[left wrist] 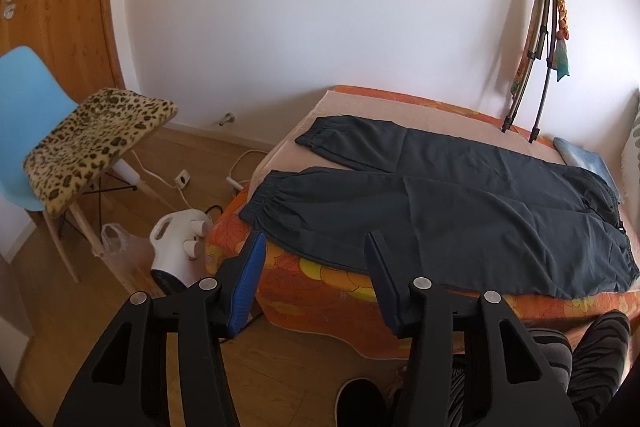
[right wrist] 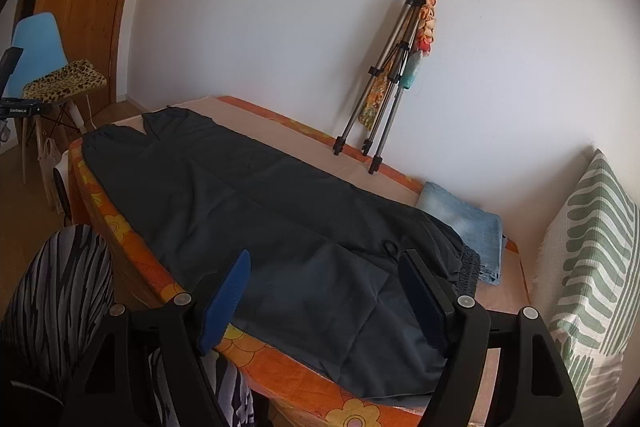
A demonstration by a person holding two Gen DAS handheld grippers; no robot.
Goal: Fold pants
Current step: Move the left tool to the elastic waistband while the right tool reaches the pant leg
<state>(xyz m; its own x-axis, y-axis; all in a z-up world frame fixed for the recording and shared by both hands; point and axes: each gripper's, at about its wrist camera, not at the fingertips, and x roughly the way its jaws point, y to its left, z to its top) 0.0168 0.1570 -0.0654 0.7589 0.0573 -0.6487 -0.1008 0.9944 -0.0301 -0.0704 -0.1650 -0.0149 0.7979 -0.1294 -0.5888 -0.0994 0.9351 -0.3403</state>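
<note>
1. White wall and a wooden door (left wrist: 68, 7) frame the room, where a bed (left wrist: 320, 291) with an orange flowered cover takes up the middle.
2. Dark pants (left wrist: 460, 211) lie flat along the bed's near edge — both legs spread apart, cuffs toward the end nearest the door, waistband toward the end by the striped pillow (right wrist: 592, 251). The near leg hangs slightly over the near edge.
3. A tripod (right wrist: 384, 99) leans on the wall at the bed's far edge; folded blue jeans (right wrist: 468, 223) sit just beside the waistband.
4. A blue chair (left wrist: 24, 115) with a leopard-print cushion (left wrist: 100, 143) stands on the floor beyond the bed's cuff end.
5. The left gripper (left wrist: 316, 267) hovers off the near edge by the near leg, jaws spread and holding nothing. The right gripper (right wrist: 324, 291) hangs over the waist end, likewise released — no fabric between its pads.
6. Judged from here, folding has not begun. The risks: a pinch that catches the flowered cover with the cloth, the overhanging leg sliding off the near edge when lifted, or the waistband dragging the jeans.
</note>
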